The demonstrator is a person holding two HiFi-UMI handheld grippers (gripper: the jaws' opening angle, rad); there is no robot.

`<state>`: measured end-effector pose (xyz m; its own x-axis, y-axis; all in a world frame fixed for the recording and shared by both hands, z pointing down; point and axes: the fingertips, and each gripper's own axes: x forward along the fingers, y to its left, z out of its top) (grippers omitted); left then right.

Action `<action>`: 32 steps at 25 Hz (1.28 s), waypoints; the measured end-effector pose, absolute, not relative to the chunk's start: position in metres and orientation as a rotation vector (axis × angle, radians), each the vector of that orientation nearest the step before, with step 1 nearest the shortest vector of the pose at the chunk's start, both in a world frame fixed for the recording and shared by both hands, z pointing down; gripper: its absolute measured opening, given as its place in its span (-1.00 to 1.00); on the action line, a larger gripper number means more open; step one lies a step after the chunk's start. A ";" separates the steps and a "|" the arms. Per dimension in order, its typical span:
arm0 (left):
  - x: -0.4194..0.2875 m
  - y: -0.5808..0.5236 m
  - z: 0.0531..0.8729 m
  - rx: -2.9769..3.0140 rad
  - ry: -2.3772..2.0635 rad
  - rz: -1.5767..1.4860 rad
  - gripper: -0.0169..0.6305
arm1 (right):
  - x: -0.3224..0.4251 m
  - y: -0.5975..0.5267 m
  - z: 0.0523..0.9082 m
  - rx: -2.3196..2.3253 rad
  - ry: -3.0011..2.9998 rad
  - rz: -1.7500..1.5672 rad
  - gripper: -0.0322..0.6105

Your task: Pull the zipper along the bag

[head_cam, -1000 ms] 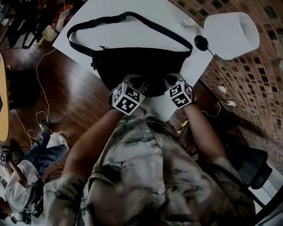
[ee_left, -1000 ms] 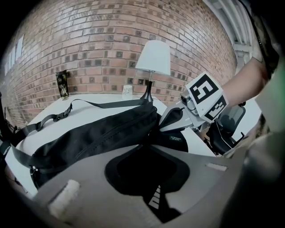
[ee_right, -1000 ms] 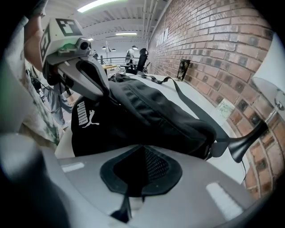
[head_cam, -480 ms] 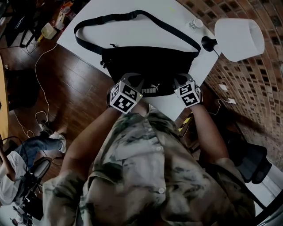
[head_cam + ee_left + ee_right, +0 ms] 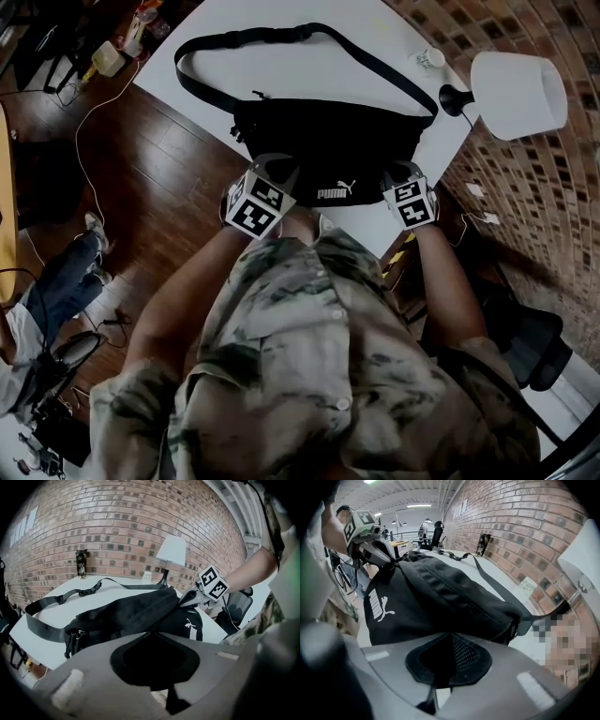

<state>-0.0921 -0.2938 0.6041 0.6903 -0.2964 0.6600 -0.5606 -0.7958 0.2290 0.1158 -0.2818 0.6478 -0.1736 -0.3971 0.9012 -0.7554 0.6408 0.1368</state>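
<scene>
Here, a black bag (image 5: 337, 150) is seen from above, lying on a white table (image 5: 309, 70) close to its near edge, with its strap (image 5: 225, 42) looped away towards the far side and a white lamp (image 5: 520, 94) standing off to the right. The left gripper (image 5: 279, 171) is set at the bag's near left part, its jaws drawn narrow and pinched on a thin dark piece at the top edge. This piece is judged to be the zipper pull, though the pull itself is hidden between the jaws. The right gripper (image 5: 398, 174) is placed at the bag's near right end, its jaws closed on a fold of the black fabric there. The step in hand is judged to be the drawing of the pull leftwards while the right end is anchored. To be done well, the pull is best drawn low and in line with the zipper's own track, not lifted upwards, so that the slider is not tilted and jammed. The fabric should be held taut from the right, since slack cloth can be bunched up and caught in the teeth. Because the bag lies so near the table's edge, it should be steadied so that it is not dragged off.
</scene>
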 end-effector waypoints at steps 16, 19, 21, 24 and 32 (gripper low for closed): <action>-0.132 -0.300 0.611 2.474 -0.691 0.833 -0.86 | 0.118 -0.282 0.647 0.960 -1.739 0.457 -0.89; -0.138 -0.302 0.612 2.476 -0.704 0.835 -0.86 | 0.118 -0.282 0.648 0.965 -1.733 0.459 -0.89; -0.144 -0.303 0.614 2.465 -0.711 0.845 -0.86 | 0.121 -0.283 0.650 0.969 -1.730 0.453 -0.89; -0.149 -0.303 0.616 2.464 -0.715 0.837 -0.86 | 0.124 -0.284 0.652 0.981 -1.734 0.440 -0.89; -0.150 -0.310 0.609 2.474 -0.765 0.803 -0.84 | 0.124 -0.291 0.648 1.054 -1.777 0.482 -0.89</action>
<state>-0.1501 -0.3104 0.6087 0.6808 -0.3680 0.6333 -0.6149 -0.7570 0.2210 0.1243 -0.2910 0.6477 -0.1474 -0.4402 0.8857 -0.8273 0.5457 0.1335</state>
